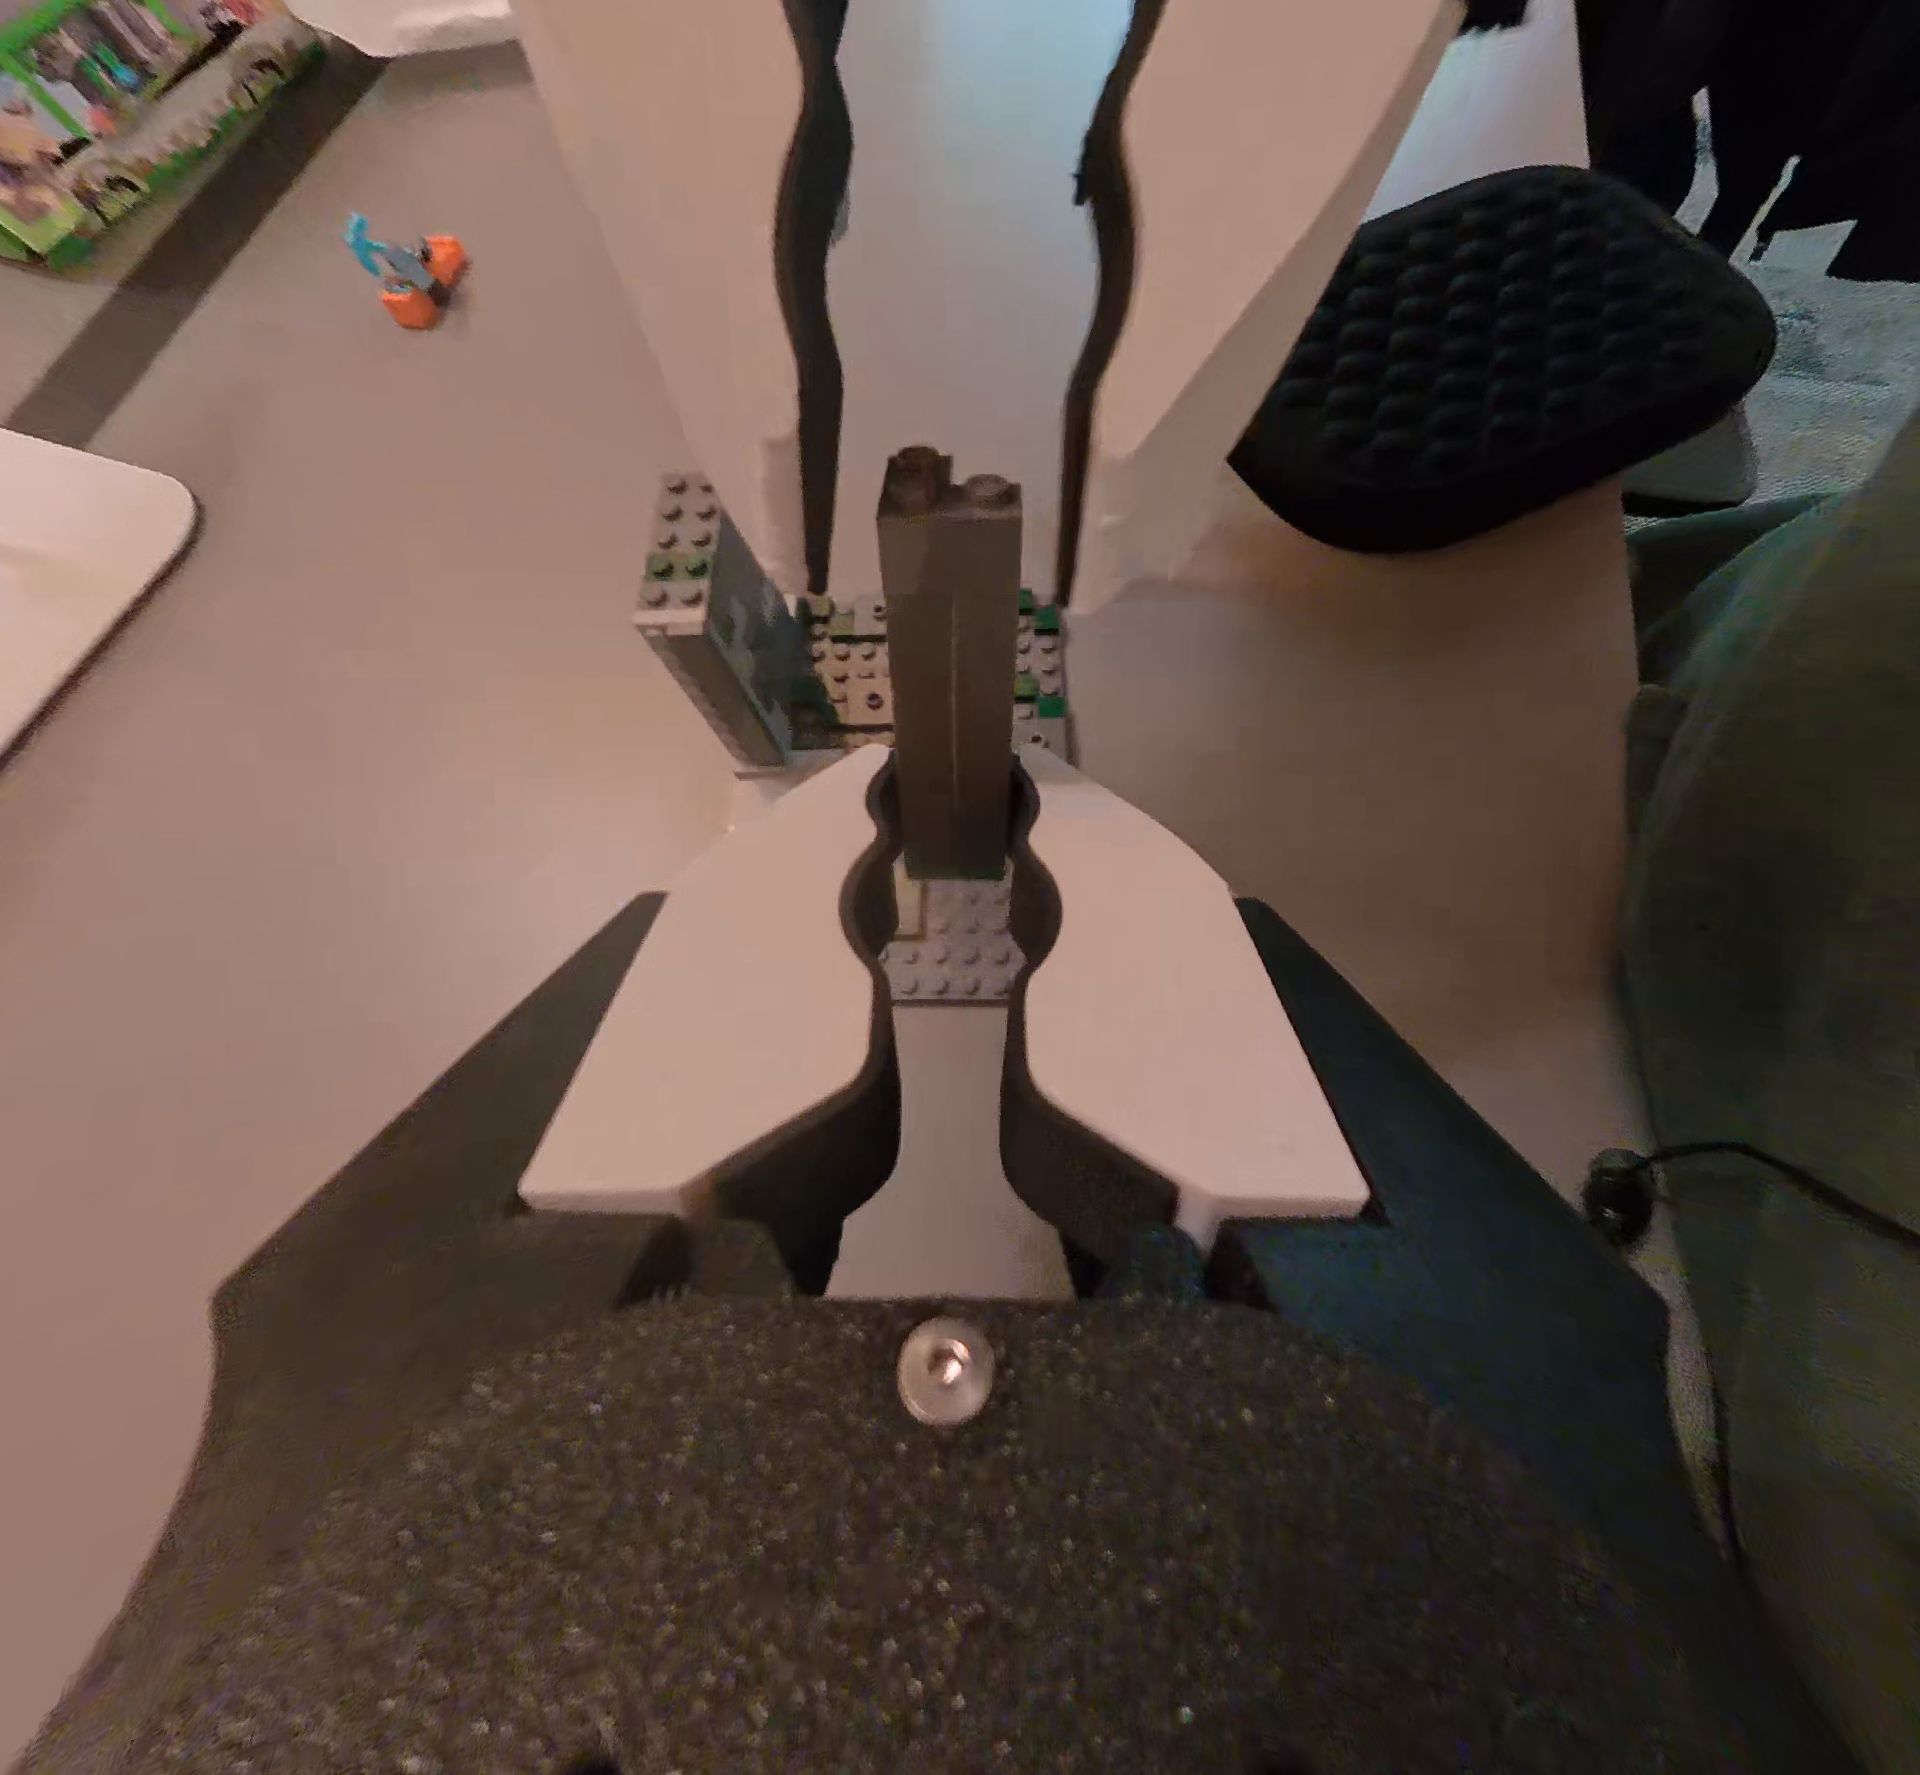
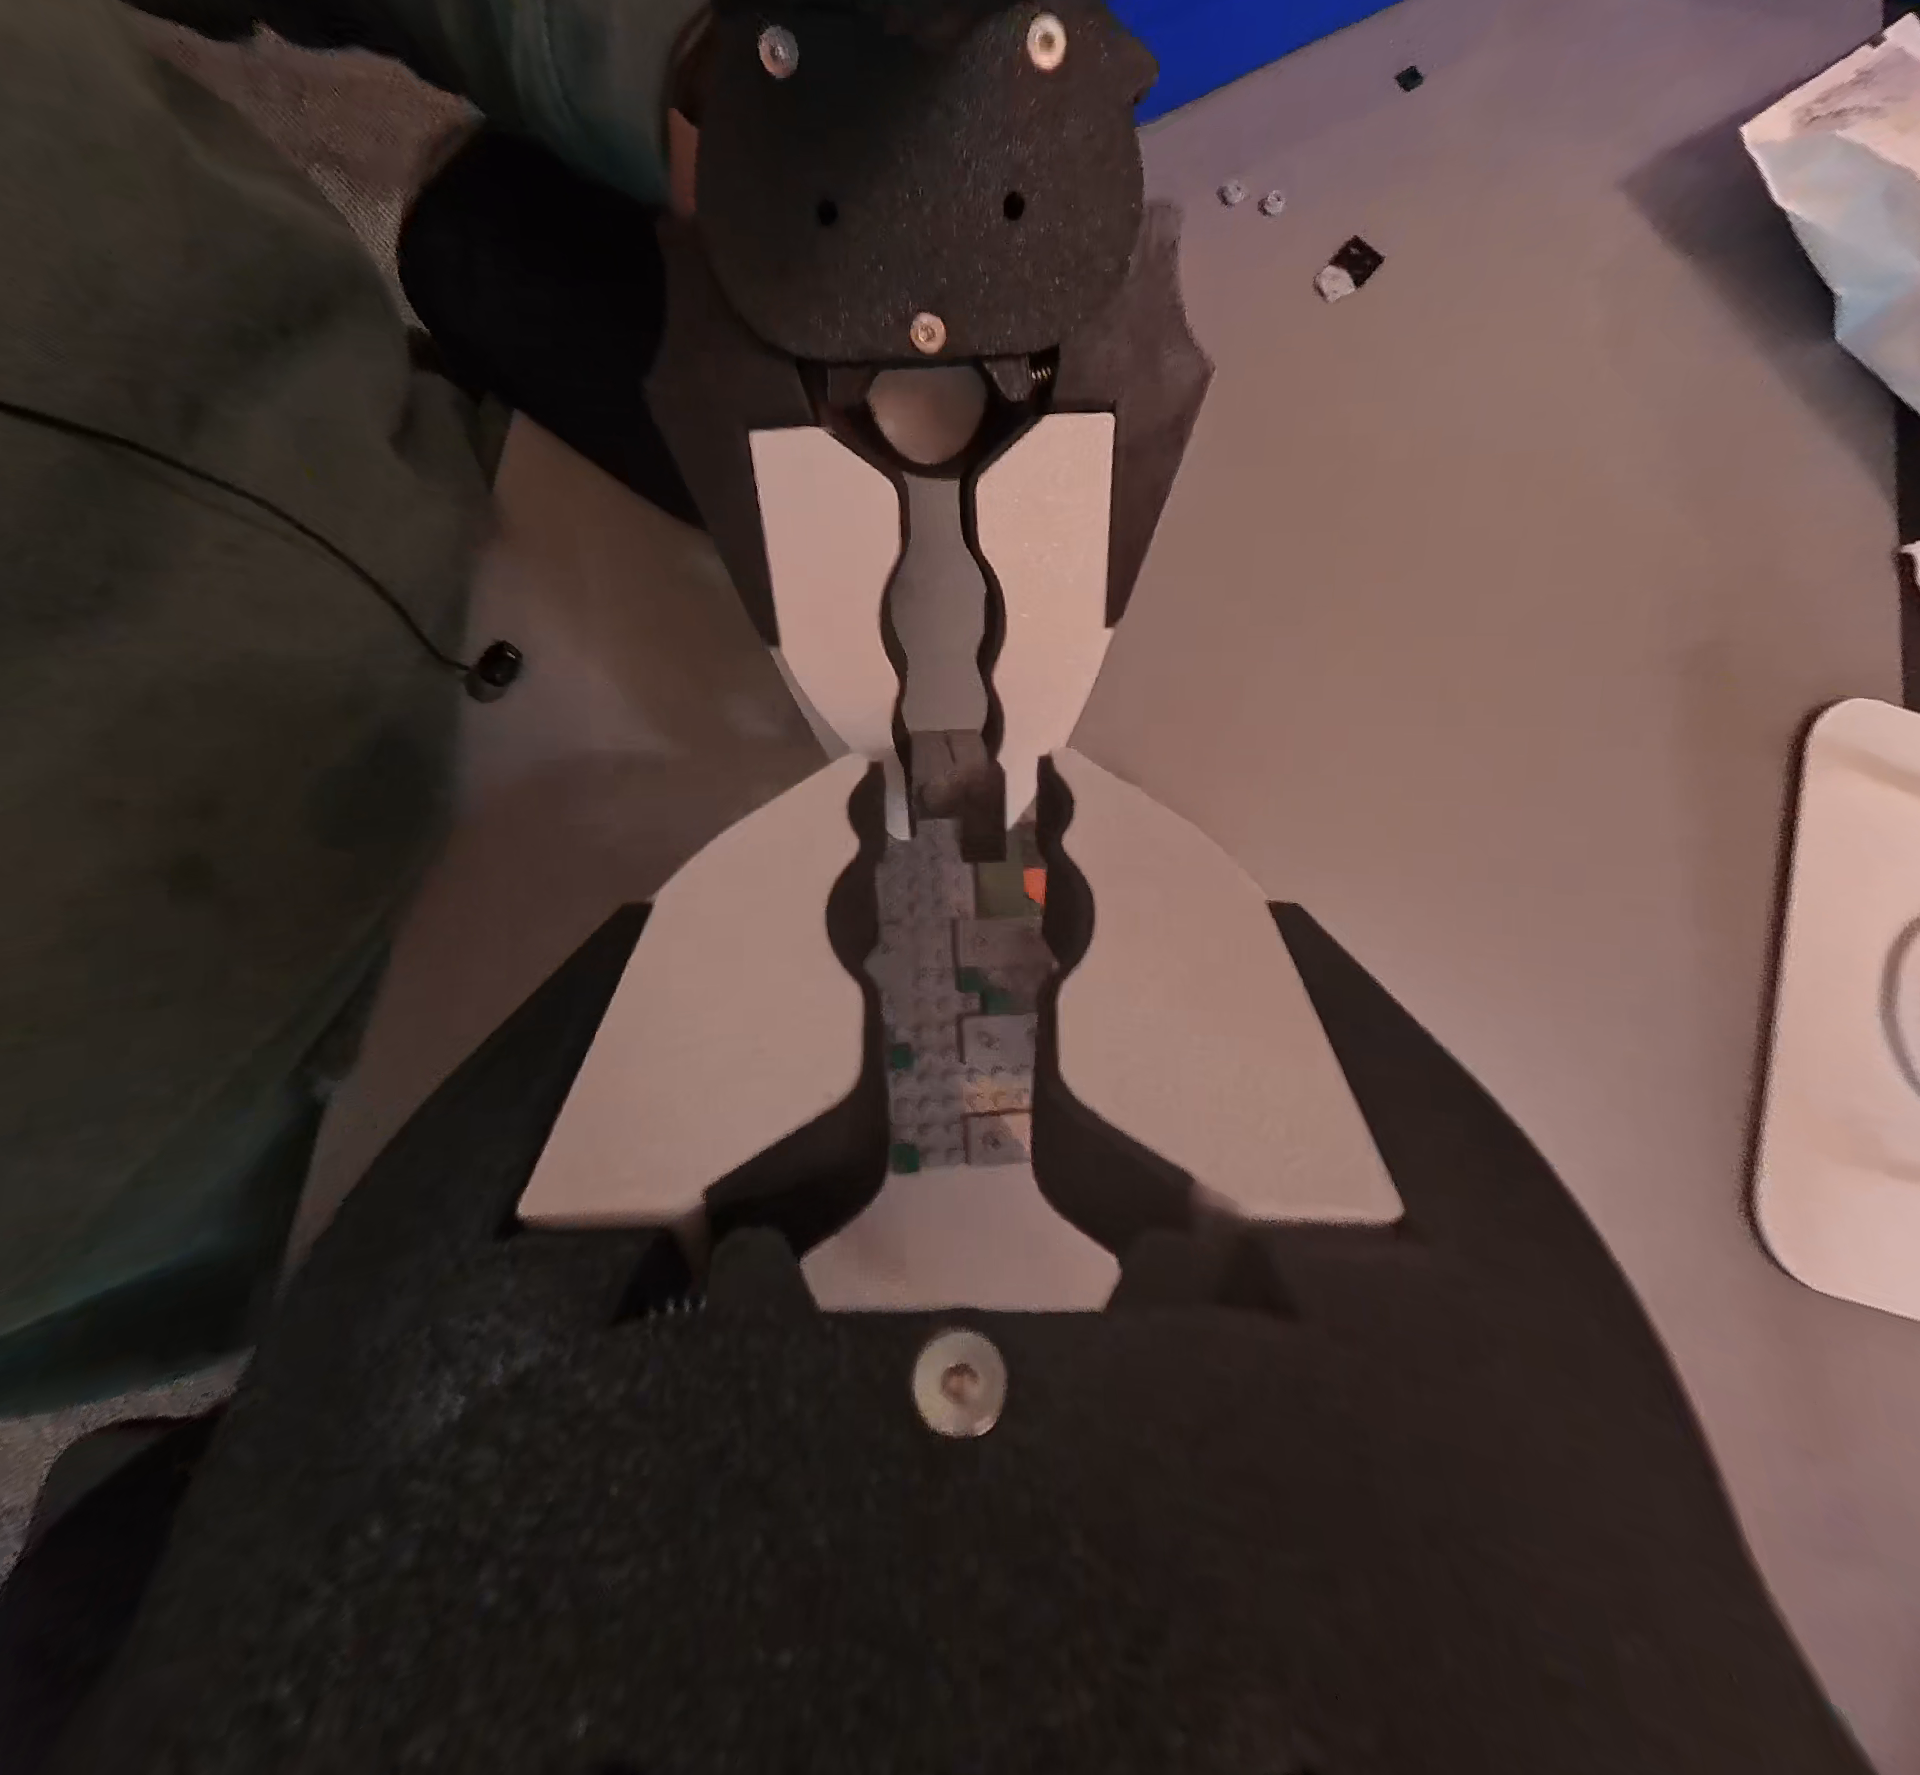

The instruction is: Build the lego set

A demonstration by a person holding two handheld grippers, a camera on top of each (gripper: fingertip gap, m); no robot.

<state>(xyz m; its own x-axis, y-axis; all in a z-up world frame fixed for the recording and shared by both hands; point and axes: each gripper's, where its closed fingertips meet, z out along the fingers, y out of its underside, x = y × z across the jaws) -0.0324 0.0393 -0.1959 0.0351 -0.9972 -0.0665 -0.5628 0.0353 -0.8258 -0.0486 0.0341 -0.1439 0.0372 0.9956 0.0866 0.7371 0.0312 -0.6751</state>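
My left gripper [image 1: 956, 775] is shut on a tall dark brown column of bricks [image 1: 951, 645], which stands upright over the build. The build [image 1: 717, 645] is a grey studded plate with green bits and a grey wall on its left side. My right gripper [image 2: 961, 775] reaches in from the opposite side, and its white fingers [image 1: 665, 271] sit on both sides of the build [image 2: 956, 1019], closed against it. In the right wrist view the left gripper [image 2: 951, 759] faces me with the column [image 2: 948, 785] between its tips, at the build's far end.
A green Lego box [image 1: 125, 63] and a small orange and blue model [image 1: 416, 271] lie at the far left. There is a white tray [image 2: 1860, 998], several small loose pieces [image 2: 1351, 265], a crumpled bag [image 2: 1849, 198] and a black padded rest [image 1: 1507, 354]. A green sleeve [image 2: 208, 478] is close by.
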